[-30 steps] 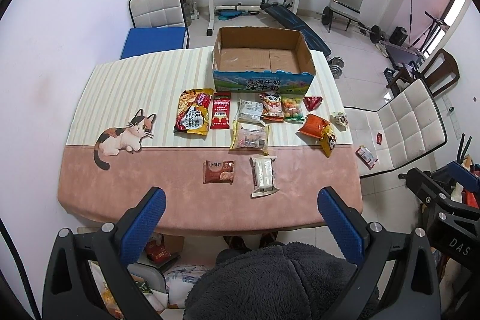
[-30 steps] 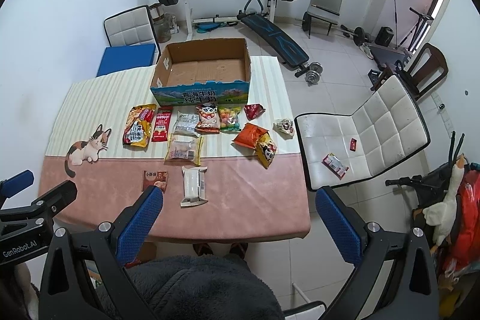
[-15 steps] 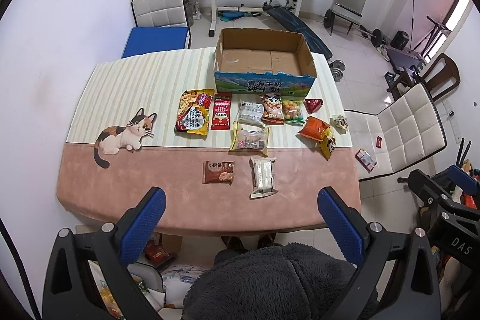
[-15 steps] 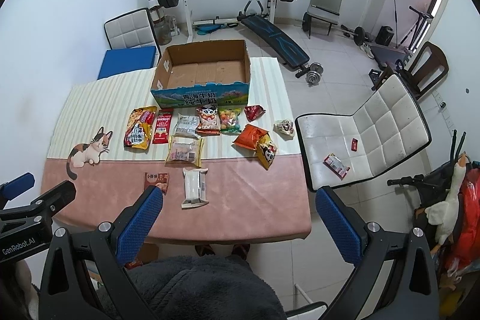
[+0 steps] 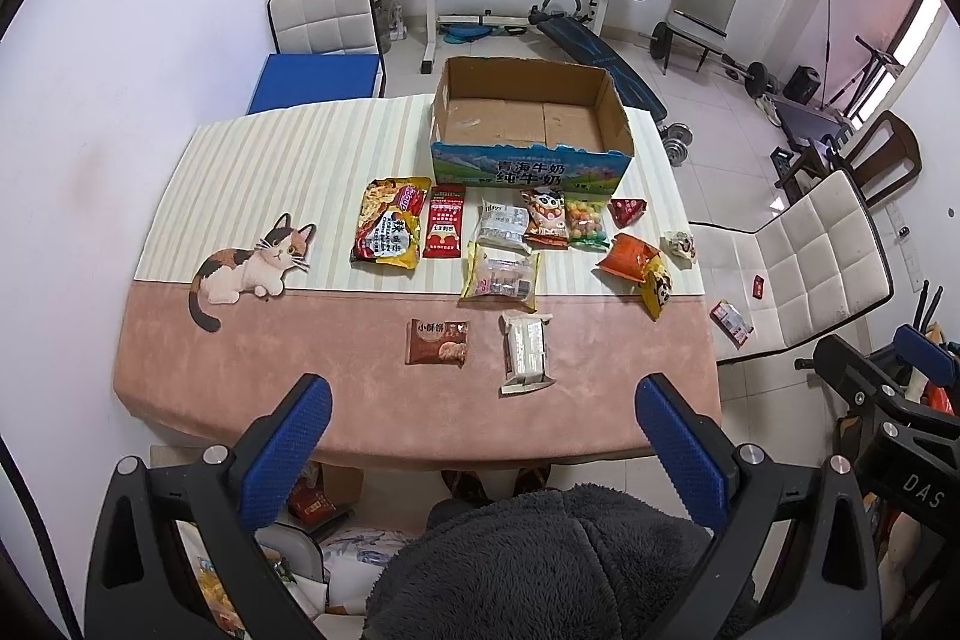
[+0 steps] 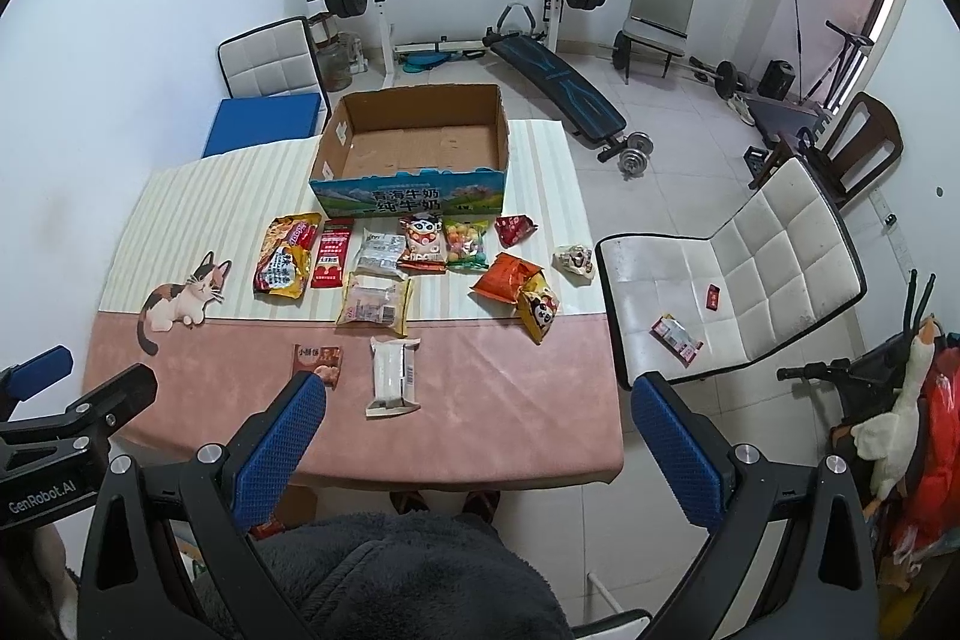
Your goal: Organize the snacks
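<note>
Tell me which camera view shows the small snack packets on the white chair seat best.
The right wrist view: the pink packet and the small red packet lie clearly on the white chair seat. The left wrist view shows both tiny, at the table's right.

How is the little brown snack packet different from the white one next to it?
The small brown snack packet is dark, squarish and printed with biscuits; the long white snack packet is pale, narrow and reaches nearer the table edge. The brown one is smaller. Both lie flat, apart, on the pink part of the cloth.
</note>
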`<act>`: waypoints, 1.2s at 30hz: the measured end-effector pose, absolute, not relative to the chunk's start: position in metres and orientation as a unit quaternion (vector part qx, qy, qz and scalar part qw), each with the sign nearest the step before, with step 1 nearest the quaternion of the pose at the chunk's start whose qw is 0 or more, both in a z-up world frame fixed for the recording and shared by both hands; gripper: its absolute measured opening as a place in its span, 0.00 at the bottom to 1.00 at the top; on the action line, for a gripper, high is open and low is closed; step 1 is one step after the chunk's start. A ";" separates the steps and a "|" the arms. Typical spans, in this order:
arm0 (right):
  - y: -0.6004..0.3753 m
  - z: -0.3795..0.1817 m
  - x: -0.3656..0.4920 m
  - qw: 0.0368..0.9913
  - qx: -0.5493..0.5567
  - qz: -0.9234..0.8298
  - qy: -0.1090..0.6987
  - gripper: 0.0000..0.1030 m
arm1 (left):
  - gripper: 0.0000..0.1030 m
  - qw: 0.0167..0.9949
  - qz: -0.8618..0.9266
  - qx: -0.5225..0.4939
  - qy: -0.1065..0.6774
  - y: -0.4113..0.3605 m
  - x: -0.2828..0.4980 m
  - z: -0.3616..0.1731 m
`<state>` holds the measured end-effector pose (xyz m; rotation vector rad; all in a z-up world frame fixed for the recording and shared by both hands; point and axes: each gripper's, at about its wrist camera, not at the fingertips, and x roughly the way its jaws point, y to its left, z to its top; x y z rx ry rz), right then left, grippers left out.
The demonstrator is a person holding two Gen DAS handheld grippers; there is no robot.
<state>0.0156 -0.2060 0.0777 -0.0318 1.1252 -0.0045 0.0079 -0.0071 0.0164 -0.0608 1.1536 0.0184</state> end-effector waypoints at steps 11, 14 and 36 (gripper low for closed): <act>-0.206 0.078 0.015 0.846 -0.009 0.002 0.533 1.00 | 1.00 0.839 0.011 -0.030 0.543 -0.005 0.006 0.017; -0.207 0.076 0.014 0.845 -0.005 0.005 0.534 1.00 | 1.00 0.839 0.011 -0.030 0.543 -0.005 0.005 0.016; -0.150 -0.203 0.118 0.696 0.046 0.043 0.716 1.00 | 1.00 0.765 0.118 -0.021 0.633 0.072 0.069 -0.164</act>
